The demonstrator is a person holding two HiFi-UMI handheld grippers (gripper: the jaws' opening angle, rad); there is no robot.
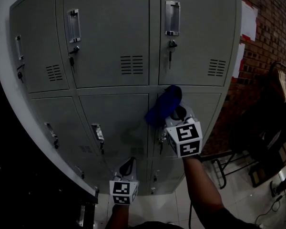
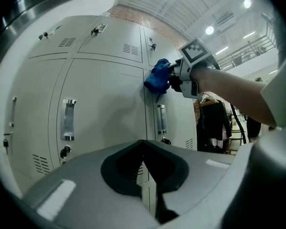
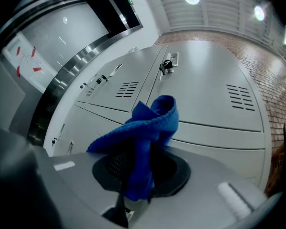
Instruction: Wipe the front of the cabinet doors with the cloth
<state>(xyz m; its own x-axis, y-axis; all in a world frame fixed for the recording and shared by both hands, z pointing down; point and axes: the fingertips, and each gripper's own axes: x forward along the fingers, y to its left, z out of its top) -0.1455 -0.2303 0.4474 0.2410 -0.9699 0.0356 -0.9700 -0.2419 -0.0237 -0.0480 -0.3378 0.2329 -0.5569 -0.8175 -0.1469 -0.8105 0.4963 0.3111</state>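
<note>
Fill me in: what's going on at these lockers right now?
A person stands facing a grey locker cabinet with a gripper in each hand. The right gripper is shut on a blue cloth and holds it up to a door front, about where the upper and lower rows meet. The left gripper hangs lower, jaws together on nothing, clear of the doors.

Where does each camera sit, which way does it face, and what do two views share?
Head view: on the person's head, looking down at the lockers; shows left gripper, right gripper, forearms.
Left gripper view: on the left gripper, facing the lockers past its closed, empty fingers.
Right gripper view: on the right gripper, facing the lockers; fingers pinch the blue cloth.
Shared: head and left gripper views show the right gripper with the blue cloth.
</note>
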